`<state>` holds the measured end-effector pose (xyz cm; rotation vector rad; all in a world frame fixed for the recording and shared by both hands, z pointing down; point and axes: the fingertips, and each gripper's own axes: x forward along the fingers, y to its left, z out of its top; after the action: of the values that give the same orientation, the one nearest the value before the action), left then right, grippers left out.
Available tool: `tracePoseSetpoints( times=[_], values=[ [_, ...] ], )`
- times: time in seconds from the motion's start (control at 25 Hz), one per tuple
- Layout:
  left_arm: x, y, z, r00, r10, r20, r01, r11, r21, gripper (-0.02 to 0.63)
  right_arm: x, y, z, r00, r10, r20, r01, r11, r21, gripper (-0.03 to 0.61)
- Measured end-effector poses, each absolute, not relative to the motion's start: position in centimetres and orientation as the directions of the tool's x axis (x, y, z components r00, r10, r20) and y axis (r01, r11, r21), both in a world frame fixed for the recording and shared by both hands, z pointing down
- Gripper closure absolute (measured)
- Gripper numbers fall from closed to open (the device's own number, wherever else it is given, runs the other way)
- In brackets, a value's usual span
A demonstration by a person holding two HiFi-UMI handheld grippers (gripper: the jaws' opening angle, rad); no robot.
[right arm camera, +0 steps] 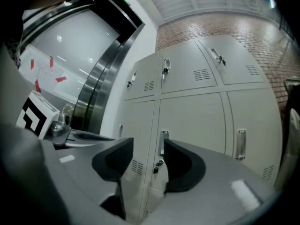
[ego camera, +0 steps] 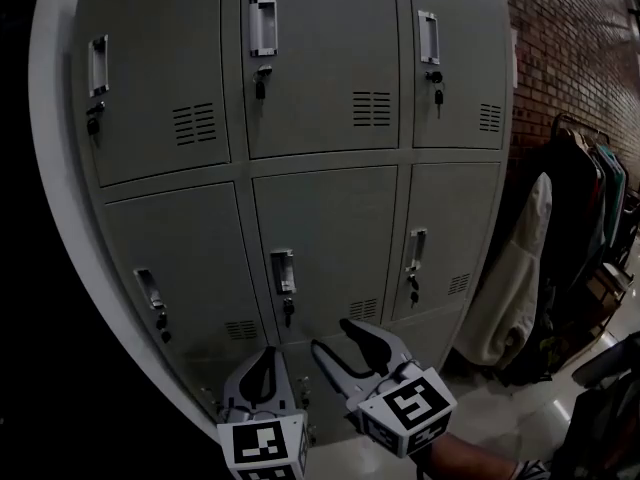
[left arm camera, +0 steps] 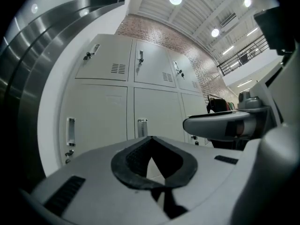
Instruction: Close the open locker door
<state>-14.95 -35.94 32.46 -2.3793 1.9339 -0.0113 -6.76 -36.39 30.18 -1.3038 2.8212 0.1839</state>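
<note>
the locker bank [ego camera: 235,158] fills the far side, and every locker door [ego camera: 330,238] in view sits flush, with keys [ego camera: 260,86] hanging under the handles [ego camera: 262,25]. near the bottom row, the left gripper [ego camera: 265,353] has its jaws pressed together on nothing. the right gripper [ego camera: 335,336], just beside it, has its jaws spread and empty. a brick wall [ego camera: 575,48] and a rack of coats [ego camera: 570,238] stand at the right.

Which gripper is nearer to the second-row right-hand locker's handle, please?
Right. The right gripper is below and left of that handle; the left gripper is farther left and lower.
</note>
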Motion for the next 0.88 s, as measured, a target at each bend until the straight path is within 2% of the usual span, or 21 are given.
tracePoseSetpoints(
  times=[0.2,0.52,0.88],
  values=[
    [-10.5,-27.5,34.1,0.199,-0.980,0.020,-0.978,-0.200,-0.053,0.609,-2.8,-27.9,31.1,-0.668,-0.741,-0.067,-0.744,0.664,0.077,0.377],
    [-4.3,-14.3,33.1,0.158,-0.987,0.032,-0.985,-0.160,-0.059,0.609,3.9,-15.2,29.9,-0.694,-0.718,-0.061,-0.720,0.691,0.055,0.391],
    [-1.2,-4.0,31.8,0.112,-0.992,0.053,-0.989,-0.117,-0.087,0.609,7.9,-5.7,28.6,-0.718,-0.693,-0.069,-0.695,0.718,0.016,0.408]
  ],
)
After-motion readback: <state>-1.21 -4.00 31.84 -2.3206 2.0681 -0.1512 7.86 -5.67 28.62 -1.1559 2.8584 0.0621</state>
